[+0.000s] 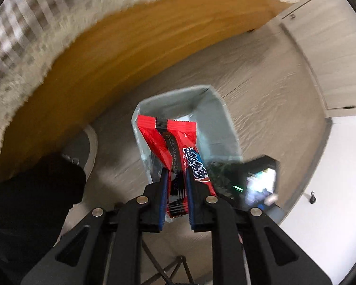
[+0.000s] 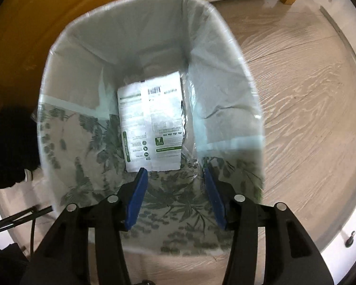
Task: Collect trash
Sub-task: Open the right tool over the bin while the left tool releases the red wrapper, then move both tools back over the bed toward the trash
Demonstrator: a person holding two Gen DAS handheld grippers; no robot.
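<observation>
My left gripper [image 1: 176, 173] is shut on a red snack wrapper [image 1: 170, 142] and holds it above the trash bin [image 1: 222, 121], which stands on the floor below. My right gripper [image 2: 174, 173] is open and empty, right above the bin's mouth. The bin [image 2: 66, 47] is lined with a clear plastic bag and has a leaf pattern on its near wall. A white and green printed package [image 2: 152, 118] lies flat at the bottom of the bin.
A wooden bed frame [image 1: 130, 54] with a checked fleece blanket [image 1: 23, 47] runs along the left. A shoe [image 1: 83, 147] stands beside the bin. The floor [image 2: 296, 109] is pale wood. The other gripper's device with a lit screen [image 1: 258, 182] shows at the right.
</observation>
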